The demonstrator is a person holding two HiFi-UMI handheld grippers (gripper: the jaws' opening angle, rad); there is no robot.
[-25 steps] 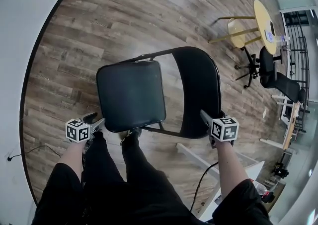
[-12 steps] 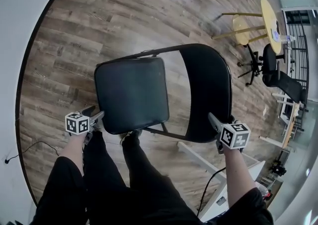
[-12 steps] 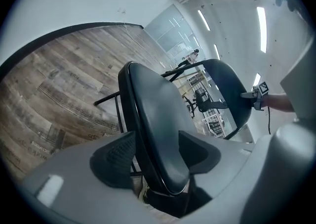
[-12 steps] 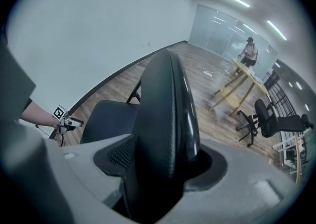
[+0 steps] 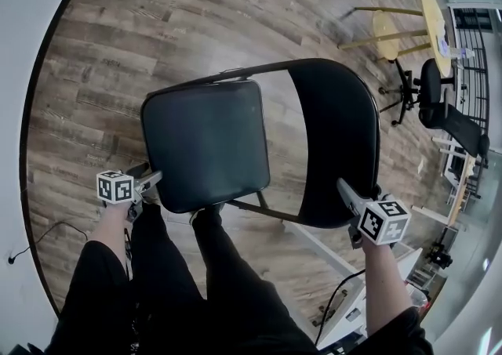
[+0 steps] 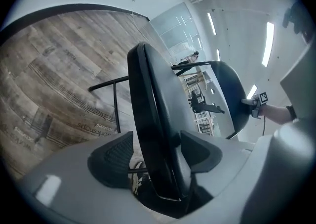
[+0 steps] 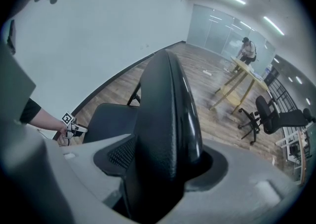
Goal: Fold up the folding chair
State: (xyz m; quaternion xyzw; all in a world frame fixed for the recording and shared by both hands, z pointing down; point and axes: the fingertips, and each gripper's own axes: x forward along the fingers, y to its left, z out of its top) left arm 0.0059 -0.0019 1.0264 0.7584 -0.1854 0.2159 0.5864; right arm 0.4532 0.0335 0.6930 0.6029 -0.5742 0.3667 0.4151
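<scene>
Now, on the left, my left tongs (image 5: 149, 181) sit at the near-left corner of the chair (image 5: 212, 134), which stands unfolded on the wood floor (image 5: 118, 48) just in front of my legs. In the left gripper view the seat (image 6: 153, 119) edge runs between the jaws, but they have just been opening. One pad stands clear of the rim with a gap showing, so I have the seat straddled, not pinched.

On the right, my right tongs (image 5: 349, 193) are clamped on the near rim of the backrest (image 7: 168, 119). The right gripper view shows its thick black edge filling the space between the pads.

I judge the fold has not begun: the seat lies roughly flat and well apart from the backrest. This looks like a regrip on the seat. Next I should close the left tongs firmly on the seat rim. Then I should swing the seat up toward the backrest while the right tongs hold the backrest steady, so the legs can come together.
</scene>
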